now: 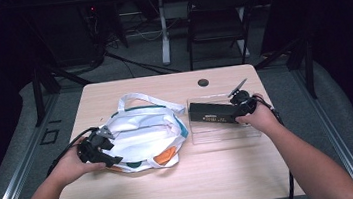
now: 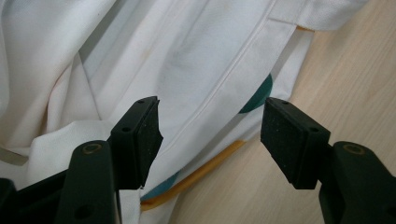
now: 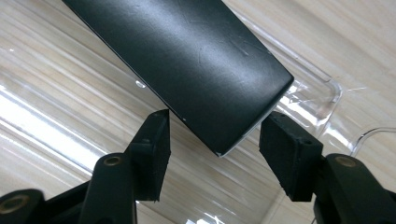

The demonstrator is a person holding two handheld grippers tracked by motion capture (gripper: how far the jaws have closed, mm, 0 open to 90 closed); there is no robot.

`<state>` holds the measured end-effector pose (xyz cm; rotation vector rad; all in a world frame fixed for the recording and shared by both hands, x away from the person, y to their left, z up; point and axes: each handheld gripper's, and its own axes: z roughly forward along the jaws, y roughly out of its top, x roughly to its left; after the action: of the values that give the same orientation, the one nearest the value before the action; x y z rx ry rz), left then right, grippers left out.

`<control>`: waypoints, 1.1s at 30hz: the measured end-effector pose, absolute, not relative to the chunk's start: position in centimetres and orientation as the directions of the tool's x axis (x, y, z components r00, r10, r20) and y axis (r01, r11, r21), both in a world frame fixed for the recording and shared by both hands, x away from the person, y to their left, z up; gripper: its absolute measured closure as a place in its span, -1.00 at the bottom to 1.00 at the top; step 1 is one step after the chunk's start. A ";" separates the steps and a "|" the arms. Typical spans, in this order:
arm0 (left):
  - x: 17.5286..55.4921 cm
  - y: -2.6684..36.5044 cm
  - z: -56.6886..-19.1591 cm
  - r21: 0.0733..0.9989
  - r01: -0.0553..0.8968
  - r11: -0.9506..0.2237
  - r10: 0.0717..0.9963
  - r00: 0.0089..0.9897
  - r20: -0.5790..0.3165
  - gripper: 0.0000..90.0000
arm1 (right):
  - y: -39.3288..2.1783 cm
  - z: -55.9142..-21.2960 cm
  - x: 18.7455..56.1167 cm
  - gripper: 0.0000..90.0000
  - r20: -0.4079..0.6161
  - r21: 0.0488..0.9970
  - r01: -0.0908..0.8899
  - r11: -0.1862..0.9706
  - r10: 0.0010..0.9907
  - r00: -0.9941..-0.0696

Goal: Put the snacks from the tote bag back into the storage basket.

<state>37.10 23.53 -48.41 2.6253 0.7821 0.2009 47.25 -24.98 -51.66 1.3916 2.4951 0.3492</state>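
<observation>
A white cloth bag (image 1: 143, 133) with teal and orange patches lies crumpled on the left half of the wooden table (image 1: 175, 190). My left gripper (image 1: 112, 148) is at its near left edge. In the left gripper view its jaws (image 2: 210, 135) stand open over the bag's hem (image 2: 187, 60), not pinching it. A long black box (image 1: 214, 114) rests in a clear plastic tray (image 1: 223, 132) on the right. My right gripper (image 1: 236, 108) is at the box's right end. In the right gripper view the open jaws (image 3: 215, 144) straddle that end of the box (image 3: 187, 51), with a gap at the right pad.
A round cable hole (image 1: 203, 82) sits near the table's far edge. A dark chair (image 1: 215, 19) and a desk leg stand beyond the table. The clear tray's rim (image 3: 322, 88) curves up just past the box's end. Bare wood runs along the front of the table.
</observation>
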 end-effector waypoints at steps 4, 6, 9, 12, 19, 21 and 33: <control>37.1 23.5 -48.5 0.411 0.495 -0.766 0.552 0.834 0.024 -0.16 | -25.0 -51.4 47.5 -0.03 -0.117 0.354 0.787 0.505 0.859 -0.499; 37.1 23.5 -48.5 0.411 0.494 -0.766 0.551 0.834 0.024 -0.16 | -24.9 -51.3 47.6 -0.02 -0.112 0.371 0.788 0.492 0.866 -0.488; 37.1 23.5 -48.5 0.410 0.497 -0.765 0.553 0.833 0.024 -0.16 | -24.9 -51.1 47.9 -0.02 -0.119 0.366 0.787 0.497 0.864 -0.490; 37.0 23.5 -48.5 0.409 0.496 -0.765 0.553 0.833 0.024 -0.16 | -24.8 -51.1 48.0 0.00 -0.116 0.366 0.795 0.484 0.871 -0.477; 37.0 23.7 -48.6 0.410 0.499 -0.763 0.556 0.830 0.025 -0.16 | -24.8 -51.2 48.6 0.06 -0.124 0.367 0.795 0.483 0.872 -0.473; 37.0 23.7 -48.7 0.408 0.502 -0.763 0.558 0.829 0.024 -0.16 | -24.8 -51.2 48.8 0.07 -0.139 0.355 0.795 0.493 0.868 -0.476; 36.9 24.1 -48.7 0.403 0.509 -0.760 0.566 0.824 0.028 -0.16 | -24.9 -51.6 49.4 0.09 -0.137 0.356 0.805 0.474 0.879 -0.457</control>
<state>36.86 24.06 -48.72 2.6245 0.8067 0.2078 49.44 -24.90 -51.58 1.4300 2.4246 0.3464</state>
